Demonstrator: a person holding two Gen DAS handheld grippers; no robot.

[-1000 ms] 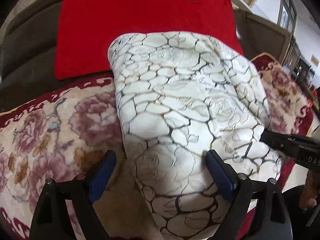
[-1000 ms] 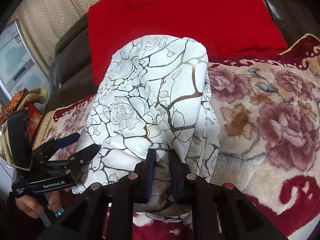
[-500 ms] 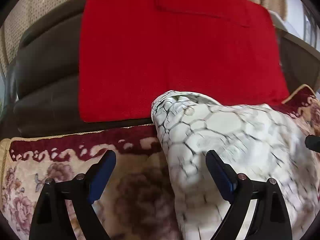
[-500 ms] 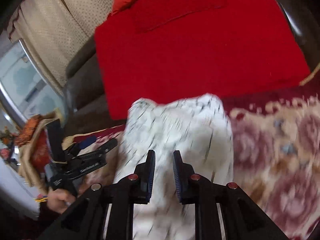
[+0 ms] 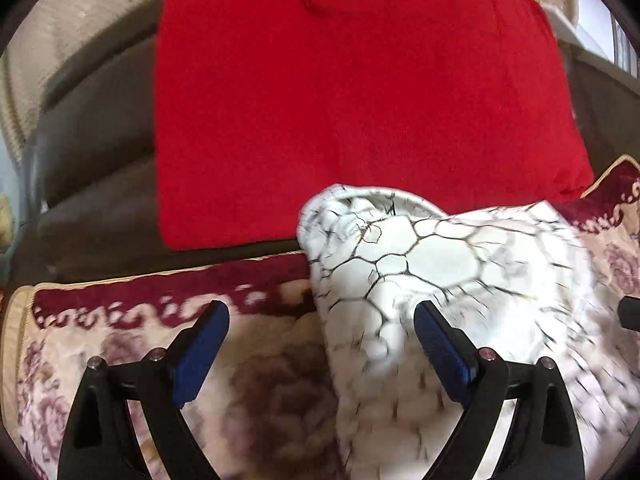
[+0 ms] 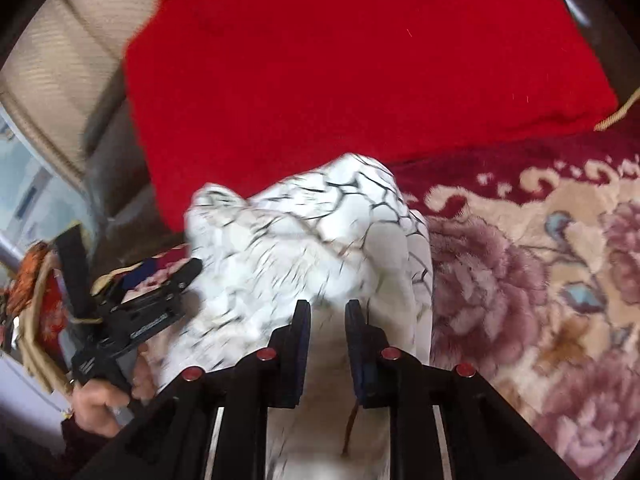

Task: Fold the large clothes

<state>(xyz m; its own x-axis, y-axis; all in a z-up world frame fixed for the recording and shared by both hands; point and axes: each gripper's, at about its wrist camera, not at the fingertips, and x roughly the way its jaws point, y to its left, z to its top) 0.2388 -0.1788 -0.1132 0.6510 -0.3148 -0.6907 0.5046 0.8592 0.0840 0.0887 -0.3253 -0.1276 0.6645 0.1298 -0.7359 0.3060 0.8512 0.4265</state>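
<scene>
The garment [image 5: 448,276] is a white cloth with a dark crackle and rose print, bunched in a folded heap on the floral blanket [image 5: 120,344]. It also shows in the right wrist view [image 6: 312,248]. My left gripper [image 5: 320,344] is open and empty, its right finger lying against the garment's left edge. It also shows at the left of the right wrist view [image 6: 172,276], beside the cloth. My right gripper [image 6: 327,320] is shut on the near fold of the garment, and cloth bulges between and below its pads.
A big red cushion [image 5: 344,92] leans on the dark sofa back [image 5: 88,152] right behind the garment. The blanket's maroon border [image 6: 520,160] runs along the sofa seat. A window [image 6: 24,196] and orange clutter [image 6: 36,276] are at the far left.
Both grippers have tilted up and moved in toward the sofa back, so the cushion fills more of the view. The garment's far end has been drawn nearer. The right gripper kept its hold.
</scene>
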